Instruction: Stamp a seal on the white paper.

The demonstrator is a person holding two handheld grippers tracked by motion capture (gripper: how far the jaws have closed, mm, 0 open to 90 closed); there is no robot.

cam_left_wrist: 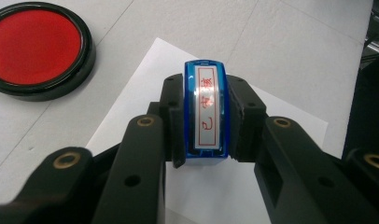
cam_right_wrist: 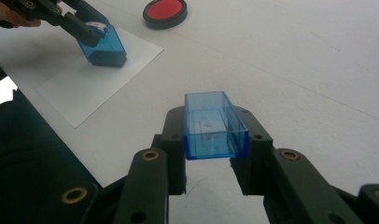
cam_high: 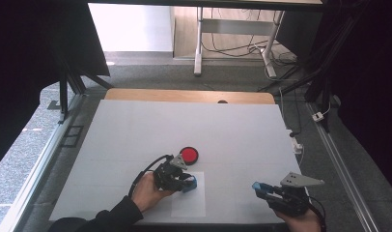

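White table (cam_high: 136,130), left gripper (cam_high: 187,182) angled down clamping blue stamp (cam_left_wrist: 207,112) on paper sheet (cam_high: 189,203), right gripper (cam_high: 259,189) level, gripping blue cap (cam_right_wrist: 214,126)

Tongs (cam_left_wrist: 207,116) clamp a blue stamp (cam_left_wrist: 207,112) over white paper (cam_left_wrist: 145,79), seemingly touching.

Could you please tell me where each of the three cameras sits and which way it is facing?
High view: above the near table edge, looking forward and down; both forearms, left gripper and right gripper show.
Left gripper view: rides that gripper, looking down its jaws at the stamp over the paper; ink pad upper left.
Right gripper view: along its jaws at the blue cap.
Shared: stamp, paper and ink pad appear in all three views.
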